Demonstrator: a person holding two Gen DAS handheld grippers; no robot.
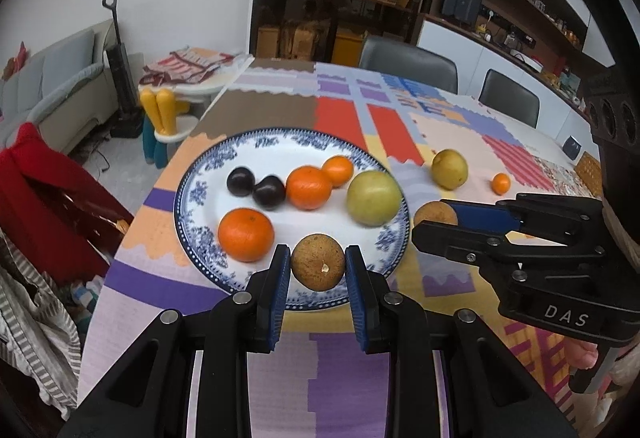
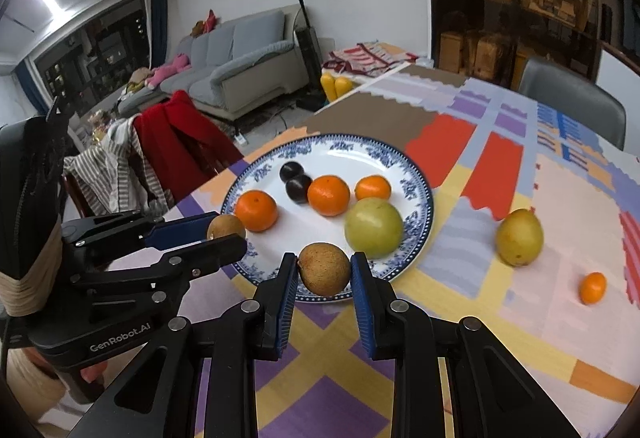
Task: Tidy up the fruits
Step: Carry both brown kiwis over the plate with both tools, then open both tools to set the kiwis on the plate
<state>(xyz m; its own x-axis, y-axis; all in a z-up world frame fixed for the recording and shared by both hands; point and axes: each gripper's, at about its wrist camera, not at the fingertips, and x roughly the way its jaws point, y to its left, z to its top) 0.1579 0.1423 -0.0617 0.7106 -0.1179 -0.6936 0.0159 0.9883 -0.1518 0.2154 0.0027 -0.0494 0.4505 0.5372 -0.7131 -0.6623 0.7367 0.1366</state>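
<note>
Left wrist view: brown fruit (image 1: pixel 318 262) pinched by left gripper (image 1: pixel 318 272) over plate (image 1: pixel 188 194); second brown fruit (image 2: pixel 324 269) pinched by right gripper (image 2: pixel 324 278); release onto plate judged next.

Fruit mostly gathered on the plate, two pieces out on the table.

I see a blue-patterned white plate (image 1: pixel 192 194) near the table's left edge holding two dark plums (image 1: pixel 256 187) touching each other, three oranges (image 1: pixel 246 235) and a large green fruit (image 1: pixel 373 198) by its right rim. One brown, rough-skinned round fruit (image 1: pixel 318 262) sits between my left gripper's (image 1: pixel 318 266) pads over the plate's near rim; a second brown round fruit (image 2: pixel 324 269) sits between my right gripper's (image 2: pixel 324 272) pads just at that rim. Further right on the table lie a yellow-green fruit (image 2: pixel 519 237) and a small orange (image 2: pixel 592 288), well apart.
</note>
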